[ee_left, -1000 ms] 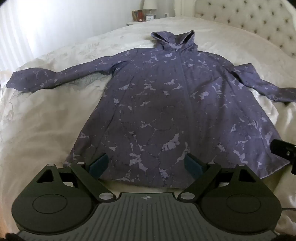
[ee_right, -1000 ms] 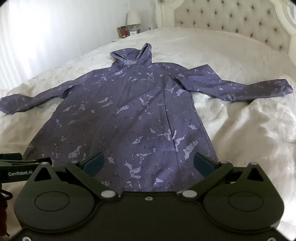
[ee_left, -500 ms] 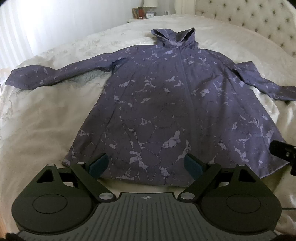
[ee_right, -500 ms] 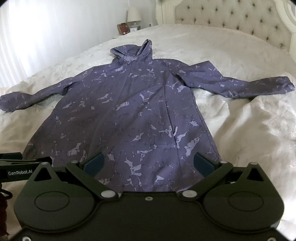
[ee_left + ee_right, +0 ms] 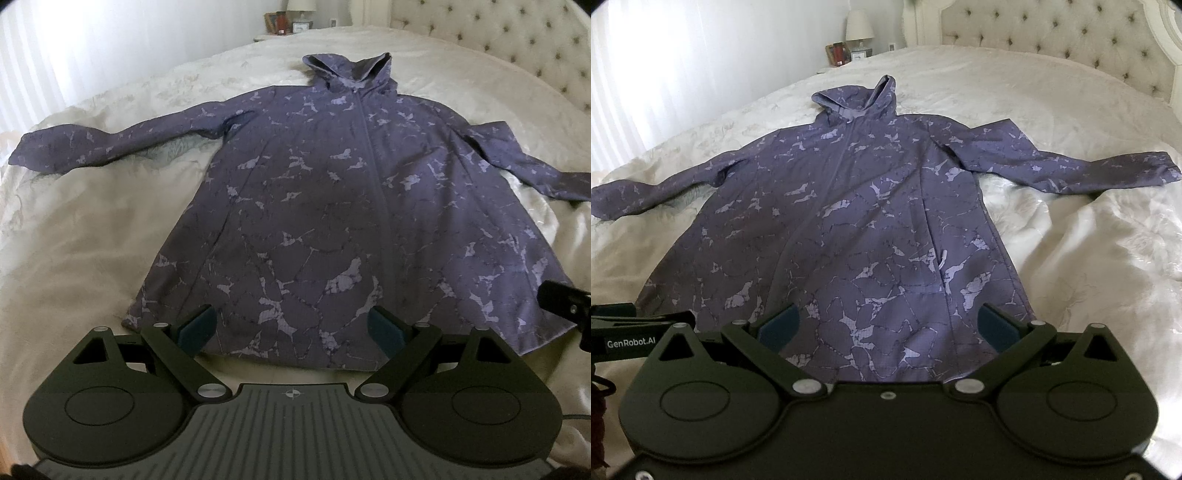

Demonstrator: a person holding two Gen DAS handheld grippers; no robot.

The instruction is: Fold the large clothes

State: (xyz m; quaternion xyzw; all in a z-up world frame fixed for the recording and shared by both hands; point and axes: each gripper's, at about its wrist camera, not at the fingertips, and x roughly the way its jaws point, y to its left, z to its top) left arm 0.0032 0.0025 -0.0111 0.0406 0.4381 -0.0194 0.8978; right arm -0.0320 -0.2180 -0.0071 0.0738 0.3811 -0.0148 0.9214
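The bed (image 5: 92, 229) is giving open bedding at three and nine o'clock for folding. The jacket (image 5: 332, 206) is lying flat at centre, sleeves spread, hood at twelve, likely ready for a first fold. The left gripper (image 5: 291, 328) and right gripper (image 5: 888, 326) are hovering spread at six, gripping nothing.

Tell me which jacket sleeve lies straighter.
The sleeve toward the window of the purple jacket; the sleeve toward the headboard bends at the elbow and angles down.
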